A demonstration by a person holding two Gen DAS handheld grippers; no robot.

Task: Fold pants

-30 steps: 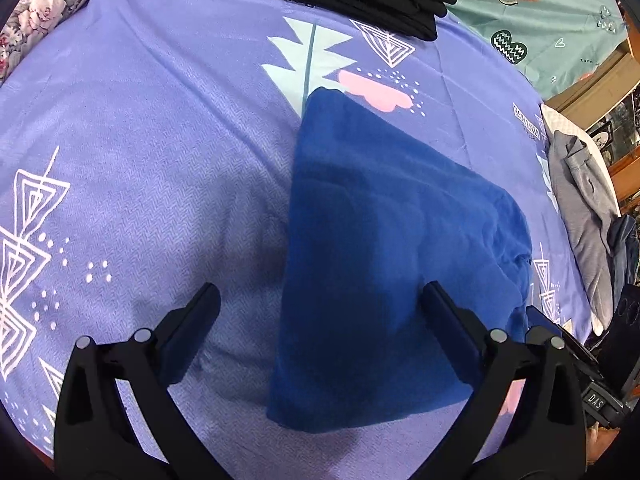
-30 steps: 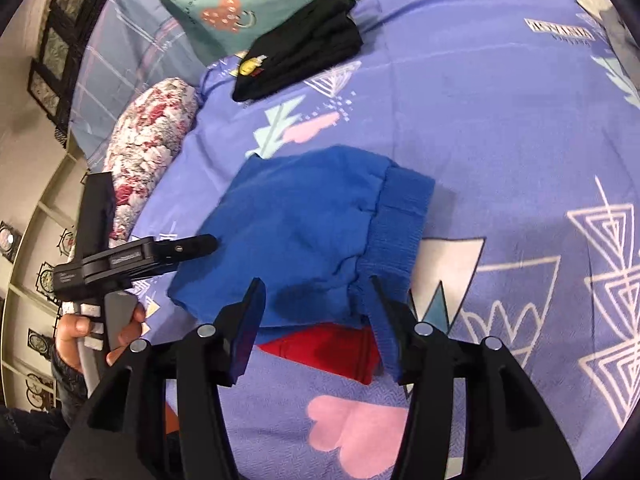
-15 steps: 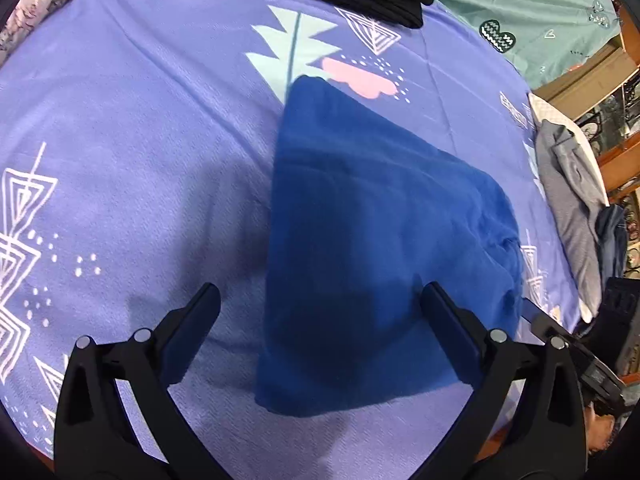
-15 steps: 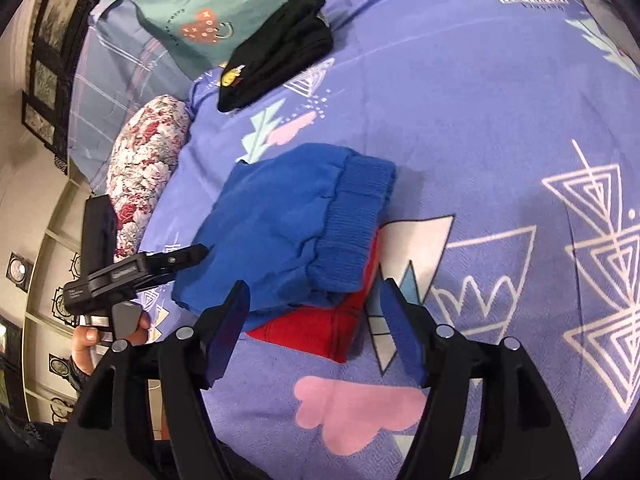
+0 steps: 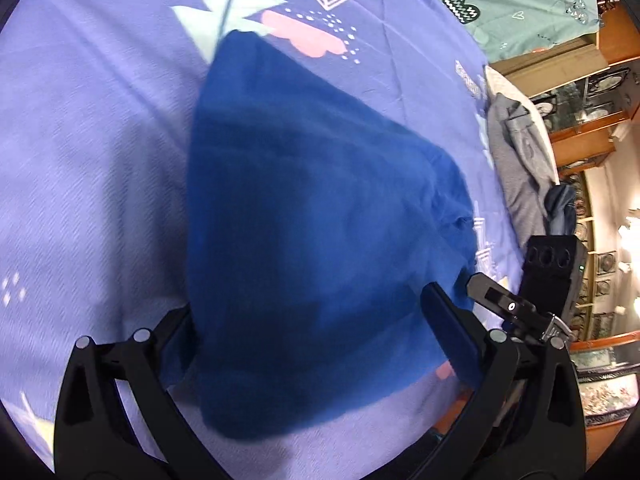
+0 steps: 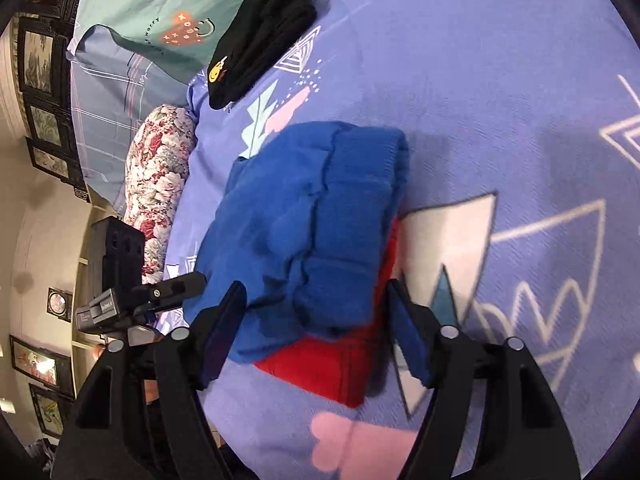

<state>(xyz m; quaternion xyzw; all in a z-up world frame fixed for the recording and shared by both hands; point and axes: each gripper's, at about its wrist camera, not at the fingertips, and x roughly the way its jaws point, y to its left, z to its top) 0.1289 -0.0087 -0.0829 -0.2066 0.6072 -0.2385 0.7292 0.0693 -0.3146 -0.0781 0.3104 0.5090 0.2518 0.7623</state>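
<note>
The blue pants (image 5: 320, 232) lie folded into a thick packet on the purple printed bedsheet (image 5: 88, 128). My left gripper (image 5: 308, 322) is open wide and straddles the packet's near end, with its left finger against the cloth edge. In the right wrist view the pants (image 6: 320, 216) show their ribbed band on the right, and a red patch (image 6: 332, 364) shows under the near edge. My right gripper (image 6: 315, 290) is opening, with the packet's near corner between its fingers and no pad pressing it. Each gripper shows in the other's view, the right gripper (image 5: 496, 300) and the left gripper (image 6: 172, 288).
A folded black garment (image 6: 260, 32) lies at the far side of the bed. A grey garment (image 5: 524, 152) lies at the bed's right edge. A floral pillow (image 6: 160, 176) and a green cover (image 6: 152, 8) sit at the head. Wooden shelves (image 5: 580, 120) stand beyond.
Both grippers have dropped closer to the pants and tilted down. The right jaws have spread wider and now straddle the packet's near corner; the right view has rolled.
</note>
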